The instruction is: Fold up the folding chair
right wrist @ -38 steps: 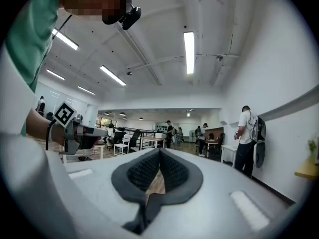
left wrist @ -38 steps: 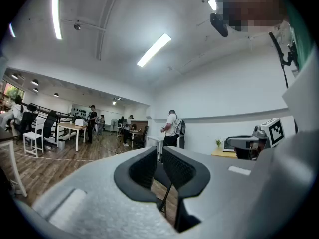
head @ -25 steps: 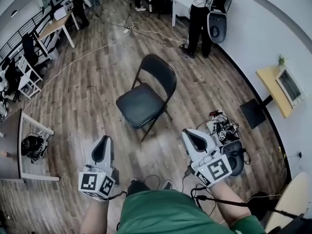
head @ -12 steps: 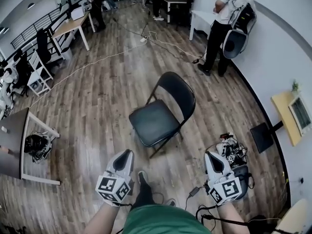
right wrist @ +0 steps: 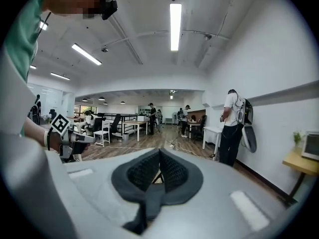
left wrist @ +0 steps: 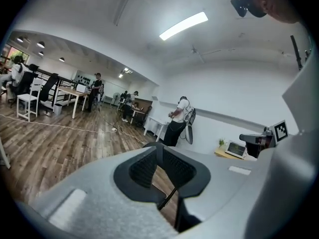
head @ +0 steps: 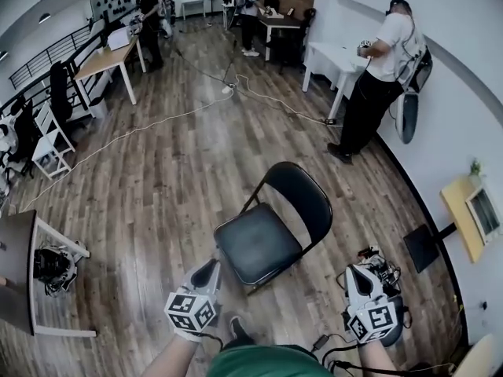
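A black folding chair [head: 259, 243] stands unfolded on the wood floor, its rounded backrest [head: 299, 196] toward the right. My left gripper [head: 207, 274] is shut and empty, its tips just short of the seat's near left corner. My right gripper [head: 358, 279] is also shut and empty, off to the right of the chair and apart from it. In the left gripper view the jaws [left wrist: 160, 152] meet, and part of the chair's dark frame shows through the gap below them. Closed jaws [right wrist: 159, 157] fill the right gripper view.
A tangle of cables and gear [head: 379, 262] lies on the floor beside my right gripper. A person [head: 379, 77] stands at a white table [head: 334, 57] behind the chair. A white cable [head: 149, 128] crosses the floor. A white-framed table [head: 38, 246] is at the left.
The chair has come closer and lower in the head view as I walked toward it. Both grippers have moved forward with me, and the left now reaches the seat's corner. Both stay shut.
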`<move>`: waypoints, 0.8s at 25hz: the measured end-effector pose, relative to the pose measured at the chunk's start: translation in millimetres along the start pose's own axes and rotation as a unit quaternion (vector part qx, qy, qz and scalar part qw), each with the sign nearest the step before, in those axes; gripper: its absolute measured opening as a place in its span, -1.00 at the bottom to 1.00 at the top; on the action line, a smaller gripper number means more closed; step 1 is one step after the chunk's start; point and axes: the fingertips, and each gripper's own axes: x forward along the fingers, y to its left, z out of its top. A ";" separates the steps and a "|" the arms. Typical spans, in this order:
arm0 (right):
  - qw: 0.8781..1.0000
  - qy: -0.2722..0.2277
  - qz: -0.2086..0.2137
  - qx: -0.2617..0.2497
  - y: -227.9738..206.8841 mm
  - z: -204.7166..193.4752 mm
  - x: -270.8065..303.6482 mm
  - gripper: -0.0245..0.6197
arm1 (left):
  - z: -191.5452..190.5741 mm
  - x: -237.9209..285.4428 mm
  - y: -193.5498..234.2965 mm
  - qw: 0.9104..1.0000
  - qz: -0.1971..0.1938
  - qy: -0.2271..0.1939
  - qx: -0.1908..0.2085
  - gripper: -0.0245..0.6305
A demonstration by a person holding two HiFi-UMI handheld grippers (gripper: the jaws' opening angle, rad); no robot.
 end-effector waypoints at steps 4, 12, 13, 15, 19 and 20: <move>1.000 -0.001 -0.006 -0.012 3.3 9.9 39.1 -0.91 | -5.4 21.1 34.7 1.000 -0.004 0.017 -0.004 -0.78; 1.000 0.005 0.014 -0.016 -18.2 16.1 113.7 -0.91 | -12.6 63.1 68.5 0.999 0.019 0.030 -0.018 -0.78; 1.000 0.009 0.020 -0.012 -22.5 12.8 125.3 -0.91 | -14.2 67.9 72.4 0.999 0.026 0.034 -0.020 -0.78; 0.999 0.018 0.036 -0.005 -31.0 4.2 149.5 -0.91 | -20.7 75.5 81.4 0.998 0.050 0.041 -0.026 -0.78; 0.997 0.028 0.073 0.010 -64.2 -12.9 201.8 -0.91 | -41.8 100.2 90.2 0.992 0.107 0.053 -0.046 -0.78; 0.996 0.032 0.082 0.011 -75.6 -17.7 213.6 -0.91 | -50.1 108.2 88.5 0.990 0.117 0.057 -0.054 -0.78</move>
